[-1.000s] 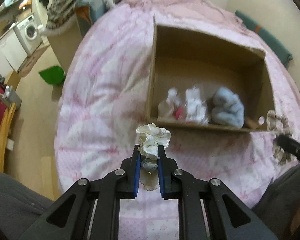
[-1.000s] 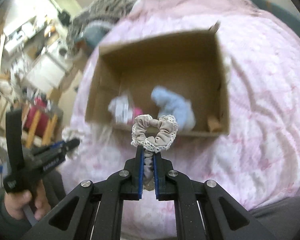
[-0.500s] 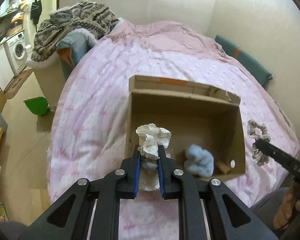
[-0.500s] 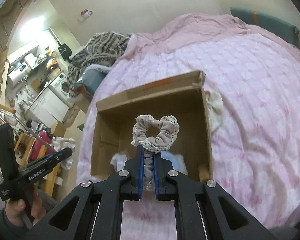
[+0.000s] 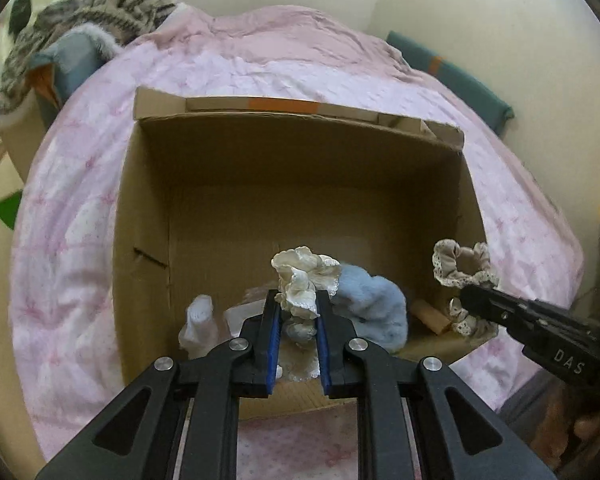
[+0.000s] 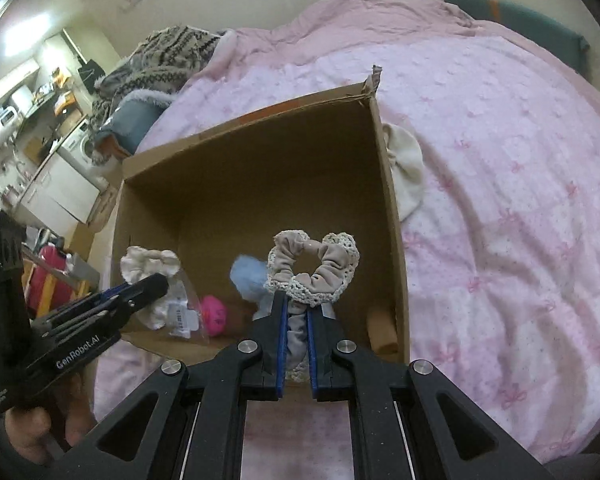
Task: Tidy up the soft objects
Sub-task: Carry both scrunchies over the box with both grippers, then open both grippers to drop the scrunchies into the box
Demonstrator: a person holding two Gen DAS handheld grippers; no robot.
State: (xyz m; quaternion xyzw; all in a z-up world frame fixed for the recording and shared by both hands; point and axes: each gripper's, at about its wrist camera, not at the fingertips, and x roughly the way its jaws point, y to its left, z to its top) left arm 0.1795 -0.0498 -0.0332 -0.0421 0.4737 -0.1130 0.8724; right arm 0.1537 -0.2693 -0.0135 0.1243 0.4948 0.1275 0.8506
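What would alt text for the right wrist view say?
Black right tongs grip a beige lace-trimmed fabric scrunchie above an open brown cardboard box on a pink quilted bedspread; the left tongs hold a cream ruffled scrunchie.

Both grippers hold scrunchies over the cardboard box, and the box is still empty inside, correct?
Not empty. The right wrist view shows a light blue fluffy item and a pink item already in the cardboard box. The rest holds: each gripper grips a scrunchie over it.
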